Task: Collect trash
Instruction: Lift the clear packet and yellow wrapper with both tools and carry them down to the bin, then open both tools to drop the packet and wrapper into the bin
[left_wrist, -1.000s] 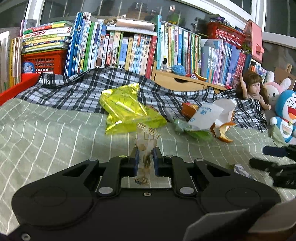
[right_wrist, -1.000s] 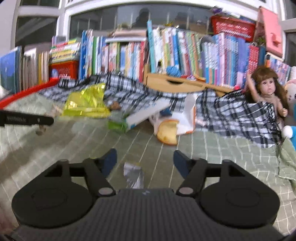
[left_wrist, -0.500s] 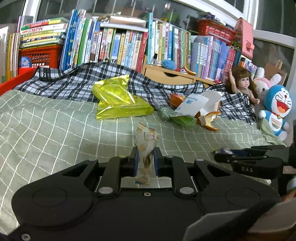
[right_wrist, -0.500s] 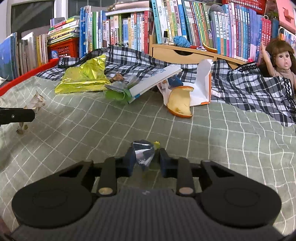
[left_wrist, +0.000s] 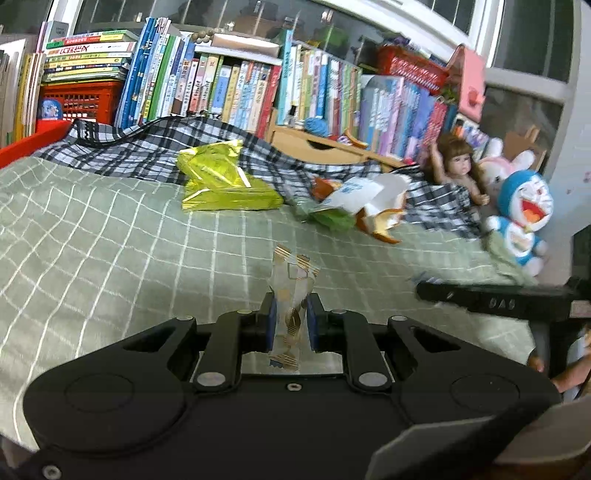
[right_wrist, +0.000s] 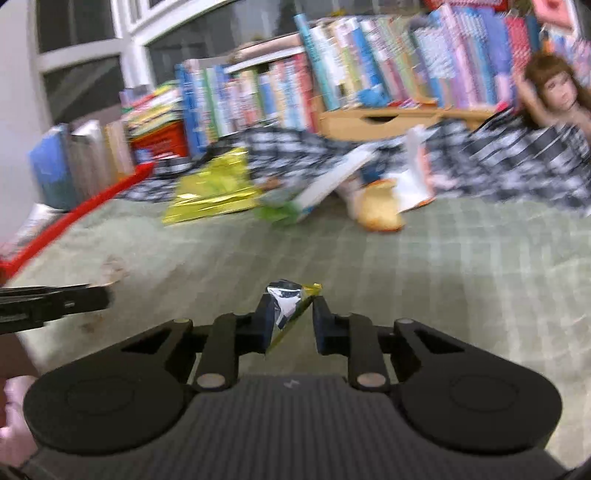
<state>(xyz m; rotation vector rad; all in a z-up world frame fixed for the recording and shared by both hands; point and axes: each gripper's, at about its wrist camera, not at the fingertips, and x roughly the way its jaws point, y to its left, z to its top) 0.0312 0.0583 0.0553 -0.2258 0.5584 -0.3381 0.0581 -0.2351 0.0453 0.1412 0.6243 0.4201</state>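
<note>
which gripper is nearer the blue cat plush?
Right. The right gripper reaches in just in front of the blue cat plush; the left gripper, shut on a clear wrapper, sits further left, mid-bed.

Snack bag (left_wrist: 225, 181) on bed (left_wrist: 110, 236) at 11 o'clock; carton (left_wrist: 354, 192) w/ scraps at 1; books (left_wrist: 240, 88) behind; doll (left_wrist: 458, 166) at 2.

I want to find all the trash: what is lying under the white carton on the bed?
A crumpled green wrapper sticks out from under the white carton, on the green checked bedcover. Whatever lies farther beneath is covered by the carton.
</note>
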